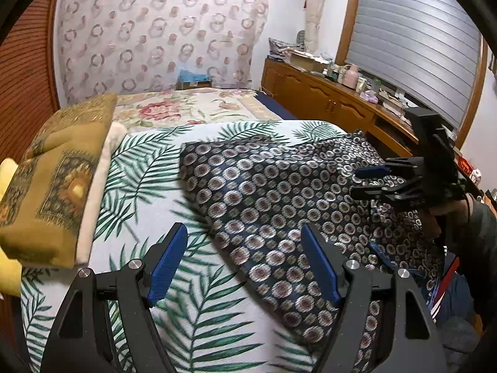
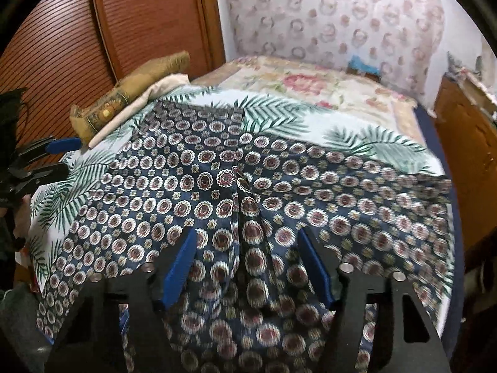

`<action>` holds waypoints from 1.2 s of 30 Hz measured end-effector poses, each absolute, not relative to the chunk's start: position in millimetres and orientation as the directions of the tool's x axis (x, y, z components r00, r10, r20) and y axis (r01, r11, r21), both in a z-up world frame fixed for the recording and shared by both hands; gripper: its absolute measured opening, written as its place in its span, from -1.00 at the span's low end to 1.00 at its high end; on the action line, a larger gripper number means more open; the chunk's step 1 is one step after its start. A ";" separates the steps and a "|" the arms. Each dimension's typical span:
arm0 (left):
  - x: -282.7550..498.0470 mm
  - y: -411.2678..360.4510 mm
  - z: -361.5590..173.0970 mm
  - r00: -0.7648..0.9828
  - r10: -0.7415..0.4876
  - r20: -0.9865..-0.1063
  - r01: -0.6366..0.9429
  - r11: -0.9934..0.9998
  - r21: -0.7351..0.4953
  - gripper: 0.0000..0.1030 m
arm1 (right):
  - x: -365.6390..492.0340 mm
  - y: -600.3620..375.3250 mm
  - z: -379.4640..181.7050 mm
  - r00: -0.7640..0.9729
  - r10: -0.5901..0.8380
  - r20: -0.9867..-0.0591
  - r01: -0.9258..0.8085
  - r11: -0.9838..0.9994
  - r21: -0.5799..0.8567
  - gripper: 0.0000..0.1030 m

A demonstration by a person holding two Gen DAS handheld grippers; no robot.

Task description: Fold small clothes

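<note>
Shorts [image 2: 217, 186] lie spread at the bed's [image 1: 192, 320] near edge; my left gripper [image 1: 245, 267] and right gripper [image 2: 247, 267] hover spread, probably before gripping the waistband.

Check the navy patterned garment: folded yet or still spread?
Spread. The navy patterned garment lies opened out across the leaf-print sheet, with only creases at its middle. Both grippers, left and right, are open.

The bed [image 1: 279, 108] carried a white palm-leaf sheet [image 1: 149, 168], with a floral cover [image 1: 174, 108] toward twelve o'clock. On the sheet a navy patterned garment [image 1: 267, 195] lay spread at three o'clock, a mustard cushion [image 1: 59, 174] at nine.
</note>
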State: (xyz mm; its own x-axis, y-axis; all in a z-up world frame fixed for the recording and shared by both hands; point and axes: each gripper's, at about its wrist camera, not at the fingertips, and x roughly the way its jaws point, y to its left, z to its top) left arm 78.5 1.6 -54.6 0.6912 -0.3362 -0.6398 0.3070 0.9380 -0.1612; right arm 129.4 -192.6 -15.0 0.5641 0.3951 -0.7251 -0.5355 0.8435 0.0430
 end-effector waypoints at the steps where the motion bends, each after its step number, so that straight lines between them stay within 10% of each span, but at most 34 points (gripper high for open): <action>1: 77.5 3.7 -56.3 0.692 -0.336 -0.639 0.301 0.939 -0.167 0.48 | 135.0 -191.0 -18.1 0.553 0.395 -0.734 -0.539 0.841 0.047 0.14; 7: 75.8 14.9 -63.7 0.692 -0.335 -0.639 0.278 0.941 -0.192 0.48 | 147.6 -180.0 -23.5 0.516 0.428 -0.741 -0.584 0.810 0.061 -0.86; 16: 76.1 8.6 -63.7 0.689 -0.351 -0.634 0.294 0.935 -0.198 0.48 | 101.4 -207.9 -1.3 0.592 0.500 -0.632 -0.588 0.804 0.086 -0.93; 36: 88.4 -39.5 -56.4 0.660 -0.401 -0.635 0.397 0.904 -0.157 0.48 | 23.7 -332.0 -1.7 0.763 0.191 -0.618 -0.265 0.964 -0.030 -0.92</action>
